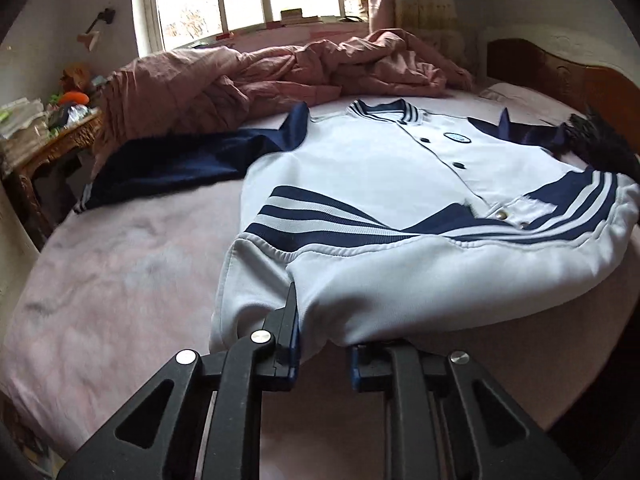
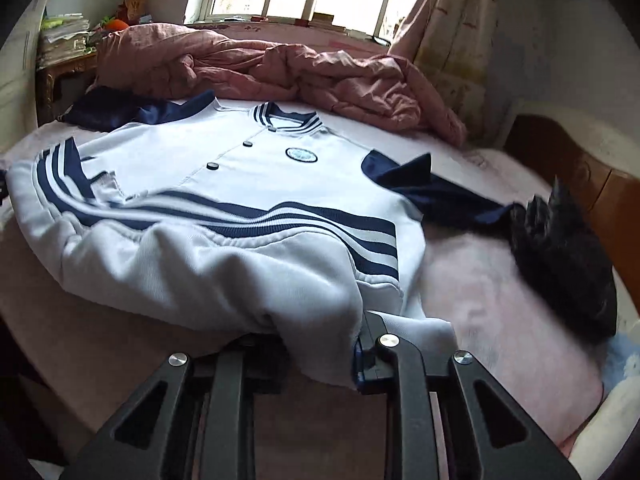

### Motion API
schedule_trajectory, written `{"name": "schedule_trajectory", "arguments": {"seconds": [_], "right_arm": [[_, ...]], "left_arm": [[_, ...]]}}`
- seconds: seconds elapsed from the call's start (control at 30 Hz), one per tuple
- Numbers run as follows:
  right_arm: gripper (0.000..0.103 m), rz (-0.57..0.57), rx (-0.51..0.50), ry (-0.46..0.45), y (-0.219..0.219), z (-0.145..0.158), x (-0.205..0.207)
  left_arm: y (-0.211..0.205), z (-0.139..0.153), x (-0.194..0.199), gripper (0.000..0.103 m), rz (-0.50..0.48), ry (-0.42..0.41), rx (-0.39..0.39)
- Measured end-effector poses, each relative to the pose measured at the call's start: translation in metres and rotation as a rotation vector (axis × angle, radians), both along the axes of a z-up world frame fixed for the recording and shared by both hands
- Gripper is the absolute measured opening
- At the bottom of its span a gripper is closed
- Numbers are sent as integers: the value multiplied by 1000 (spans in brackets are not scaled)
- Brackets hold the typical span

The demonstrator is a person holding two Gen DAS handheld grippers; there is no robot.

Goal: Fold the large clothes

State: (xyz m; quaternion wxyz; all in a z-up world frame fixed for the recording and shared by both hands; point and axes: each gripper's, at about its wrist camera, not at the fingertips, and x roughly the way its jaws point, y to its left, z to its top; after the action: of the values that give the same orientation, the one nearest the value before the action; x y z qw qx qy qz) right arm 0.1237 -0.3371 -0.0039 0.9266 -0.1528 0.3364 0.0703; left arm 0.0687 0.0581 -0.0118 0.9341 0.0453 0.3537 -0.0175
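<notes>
Both wrist views close over jacket [image 1: 360, 168]

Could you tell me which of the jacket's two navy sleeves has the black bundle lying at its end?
The jacket's sleeve on the headboard side, right in both views, meets the black bundle; the other sleeve points toward the cluttered side table.

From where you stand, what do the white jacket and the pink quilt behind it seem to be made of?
Jacket: likely a thick matte knit, with fine ribbing and striped ribbed bands at collar and hem. Quilt: probably padded cotton-like cloth, dull, puffy and heavily creased.
</notes>
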Motion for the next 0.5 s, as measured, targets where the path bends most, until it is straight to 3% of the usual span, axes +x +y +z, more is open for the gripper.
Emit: {"name": "schedule_trajectory", "arguments": {"seconds": [0.27,0.43,0.5], "right_arm": [[35,-17,12,64,-12,-18,-10],[37,-6,47,53,-15,-2,4],[42,7,31,29,-12,13,22]], "left_arm": [[-4,-7,-8,20,7,29,-12],[-1,20,13,21,-23,27,-46],[2,37,38,21,-38,25,-87]]}}
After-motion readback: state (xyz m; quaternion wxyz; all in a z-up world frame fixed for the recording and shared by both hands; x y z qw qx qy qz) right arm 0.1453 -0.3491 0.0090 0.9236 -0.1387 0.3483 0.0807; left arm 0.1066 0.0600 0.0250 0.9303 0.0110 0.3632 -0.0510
